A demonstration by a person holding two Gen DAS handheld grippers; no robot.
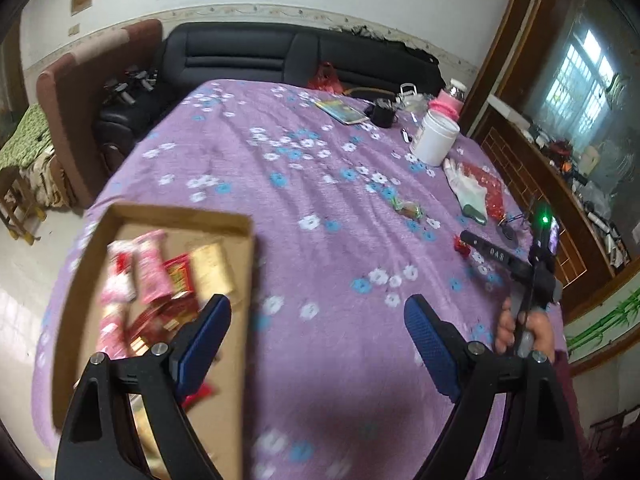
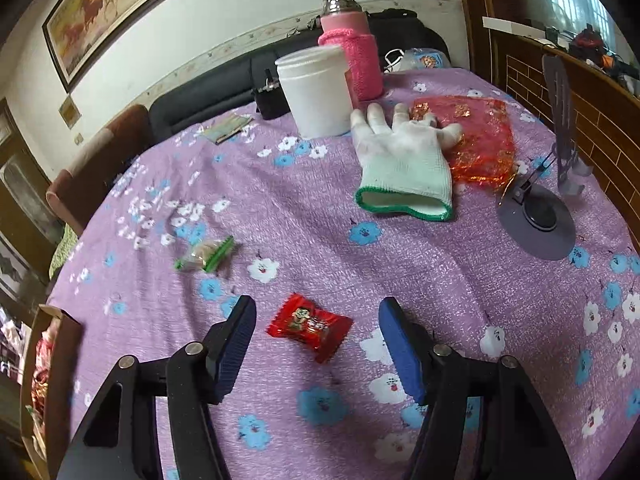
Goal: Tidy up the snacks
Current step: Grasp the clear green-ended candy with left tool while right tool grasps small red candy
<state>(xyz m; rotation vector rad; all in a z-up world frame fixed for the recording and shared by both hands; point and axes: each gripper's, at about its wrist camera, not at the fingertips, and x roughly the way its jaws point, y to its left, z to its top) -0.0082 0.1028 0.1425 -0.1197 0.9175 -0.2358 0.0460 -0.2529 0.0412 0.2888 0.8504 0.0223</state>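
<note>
A red-wrapped candy [image 2: 310, 326] lies on the purple flowered cloth, between the blue pads of my right gripper [image 2: 318, 314]. The pads stand apart from it on both sides, so this gripper is open. Farther left lies a green-and-clear wrapped candy [image 2: 205, 255], also seen in the left wrist view [image 1: 408, 210]. A cardboard box [image 1: 240, 228] at the table's left holds several pink, red and gold snack packs. My left gripper [image 1: 318, 316] hangs open over the cloth beside the box's right wall, nothing between its pads. The right gripper [image 1: 476, 246] shows at the right of that view, over the red candy [image 1: 461, 245].
A white glove [image 2: 404, 160] lies on a red mesh bag [image 2: 480, 136]. Behind them stand a white tub [image 2: 316, 92] and a pink-sleeved bottle [image 2: 352, 56]. A phone stand [image 2: 538, 216] sits at the right edge. A booklet [image 1: 342, 111] and a black sofa [image 1: 280, 52] lie beyond.
</note>
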